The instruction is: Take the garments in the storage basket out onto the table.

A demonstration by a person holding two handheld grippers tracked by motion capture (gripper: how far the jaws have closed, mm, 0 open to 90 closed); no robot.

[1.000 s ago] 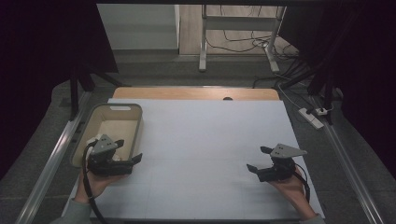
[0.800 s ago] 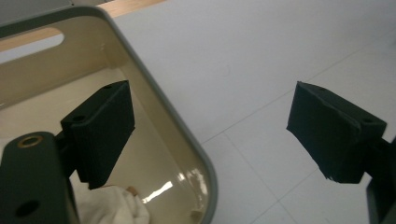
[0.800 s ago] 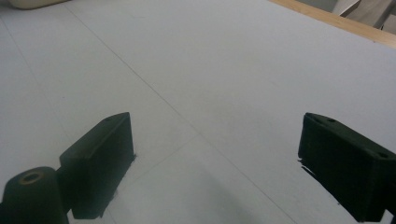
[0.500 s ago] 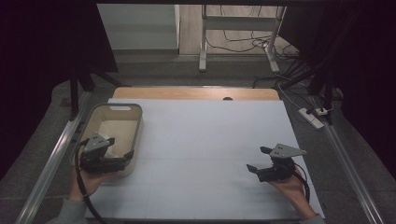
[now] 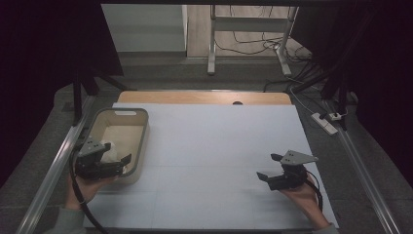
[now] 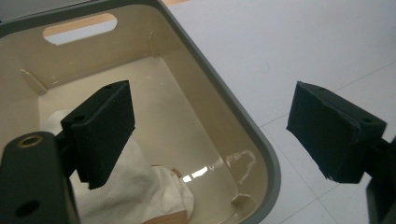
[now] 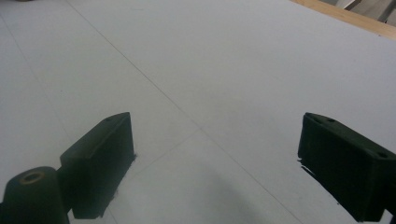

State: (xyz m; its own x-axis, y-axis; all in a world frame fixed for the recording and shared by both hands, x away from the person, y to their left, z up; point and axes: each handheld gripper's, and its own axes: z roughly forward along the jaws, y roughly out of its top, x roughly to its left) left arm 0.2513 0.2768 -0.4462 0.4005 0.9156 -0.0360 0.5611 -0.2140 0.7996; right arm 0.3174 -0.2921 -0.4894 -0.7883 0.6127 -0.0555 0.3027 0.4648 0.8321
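A beige plastic bin (image 5: pixel 142 127) stands at the table's left, and a white cloth (image 5: pixel 111 152) lies inside it near the front. In the left gripper view the cloth (image 6: pixel 135 186) bunches on the bin's (image 6: pixel 243 116) floor. My left gripper (image 5: pixel 119 157) hangs open over the bin's near right corner, one jaw above the inside and one outside the rim, holding nothing (image 6: pixel 210 135). My right gripper (image 5: pixel 269 167) rests open low over the white table surface at the right, nothing between its jaws (image 7: pixel 215 163).
The white tabletop (image 5: pixel 214 146) spreads between the two grippers, with a wooden strip (image 5: pixel 204 97) along its far edge. Metal rails run down both sides. A power strip (image 5: pixel 325 122) and cables lie on the floor at the far right.
My left gripper has moved left and forward, from the table beside the bin to over the bin's near right corner. The right gripper has stayed in place.
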